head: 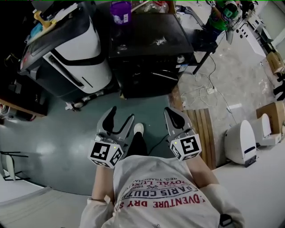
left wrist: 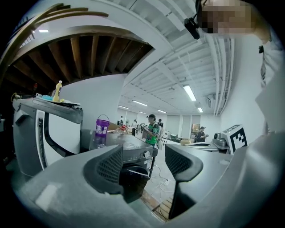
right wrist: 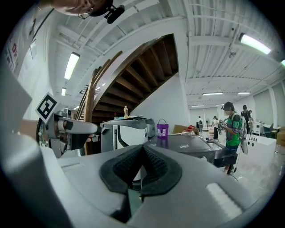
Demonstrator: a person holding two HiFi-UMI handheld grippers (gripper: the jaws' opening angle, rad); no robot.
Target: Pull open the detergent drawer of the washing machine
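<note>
The black washing machine [head: 147, 49] stands ahead of me on the floor, its front panel and knob [head: 180, 59] facing me; I cannot make out the detergent drawer. Both grippers are held in front of the person's body, well short of the machine. My left gripper [head: 121, 115] is open and empty, and in the left gripper view the machine's control panel [left wrist: 133, 153] shows between the spread jaws of that gripper [left wrist: 144, 162]. My right gripper [head: 173, 113] is shut with nothing between its pads [right wrist: 142, 156]. The washing machine's top [right wrist: 191, 144] lies beyond it.
A white and grey appliance [head: 71, 49] stands left of the washer. A purple bucket [head: 120, 11] sits at the washer's back edge. Wooden slats [head: 205, 133] and cables [head: 205, 91] lie on the floor at right. A person in a green shirt [right wrist: 232, 127] stands further off.
</note>
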